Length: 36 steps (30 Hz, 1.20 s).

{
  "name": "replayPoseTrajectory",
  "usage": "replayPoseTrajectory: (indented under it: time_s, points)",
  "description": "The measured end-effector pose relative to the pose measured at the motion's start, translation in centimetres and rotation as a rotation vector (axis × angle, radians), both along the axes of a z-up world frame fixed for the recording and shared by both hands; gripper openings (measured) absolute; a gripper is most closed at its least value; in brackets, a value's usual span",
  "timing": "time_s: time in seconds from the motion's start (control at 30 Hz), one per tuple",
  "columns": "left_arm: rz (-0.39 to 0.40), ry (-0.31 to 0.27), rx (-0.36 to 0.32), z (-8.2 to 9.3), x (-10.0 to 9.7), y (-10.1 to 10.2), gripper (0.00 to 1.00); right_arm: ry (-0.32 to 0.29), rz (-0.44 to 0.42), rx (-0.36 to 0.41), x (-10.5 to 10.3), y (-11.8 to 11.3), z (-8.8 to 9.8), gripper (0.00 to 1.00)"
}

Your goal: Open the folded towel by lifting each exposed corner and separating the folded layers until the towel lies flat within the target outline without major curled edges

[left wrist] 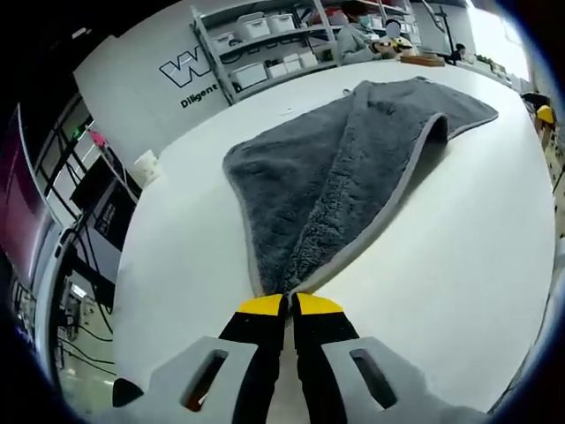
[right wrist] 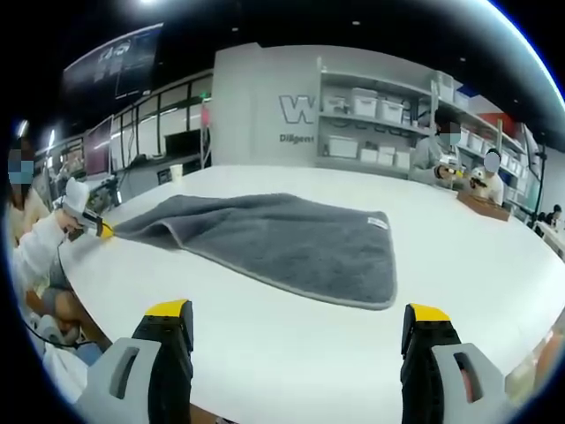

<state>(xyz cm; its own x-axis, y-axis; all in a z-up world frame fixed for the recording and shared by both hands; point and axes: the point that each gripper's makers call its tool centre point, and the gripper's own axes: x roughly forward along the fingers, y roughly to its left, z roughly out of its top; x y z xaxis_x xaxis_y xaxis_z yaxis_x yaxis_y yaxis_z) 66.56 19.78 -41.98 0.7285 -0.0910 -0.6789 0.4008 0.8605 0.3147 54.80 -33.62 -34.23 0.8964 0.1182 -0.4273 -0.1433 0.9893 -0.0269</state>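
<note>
Lengthwise, the towel (left wrist: 353,168) stretches away from the left hand-held gripper (left wrist: 290,305) pinching its corner; right hand-held gripper (right wrist: 298,322) spread.

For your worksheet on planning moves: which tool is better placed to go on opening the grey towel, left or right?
Left. The left tool is shut on a corner of the towel, with a layer lifted. The right tool is open, over bare table, apart from the towel.

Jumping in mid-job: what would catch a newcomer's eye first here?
The grey towel sprawled across the white table, still partly folded. Its near corner is pinched in the shut left gripper, yellow tips together. The right gripper hangs wide open above the table edge, short of the towel.
</note>
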Motion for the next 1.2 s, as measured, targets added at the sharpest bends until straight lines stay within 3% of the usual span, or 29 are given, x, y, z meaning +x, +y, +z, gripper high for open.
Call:
replayPoseTrajectory:
  time_s: [0.6, 0.77, 0.97, 1.2]
  points:
    - [0.029, 0.012, -0.079, 0.6, -1.4, 0.1, 0.08, 0.002, 0.001, -0.002, 0.1, 0.1, 0.0, 0.99]
    - [0.069, -0.025, -0.093, 2.0, -2.2, 0.9, 0.11, 0.003, 0.006, -0.006, 0.1, 0.4, 0.0, 0.99]
    - [0.104, -0.116, -0.180, 4.3, -3.3, 0.8, 0.22, 0.013, 0.013, -0.014, 0.2, 0.9, -0.3, 0.99]
    - [0.083, -0.165, -0.277, 5.9, -4.3, -1.0, 0.32, 0.017, 0.026, -0.023, 0.1, 1.5, -0.4, 0.99]
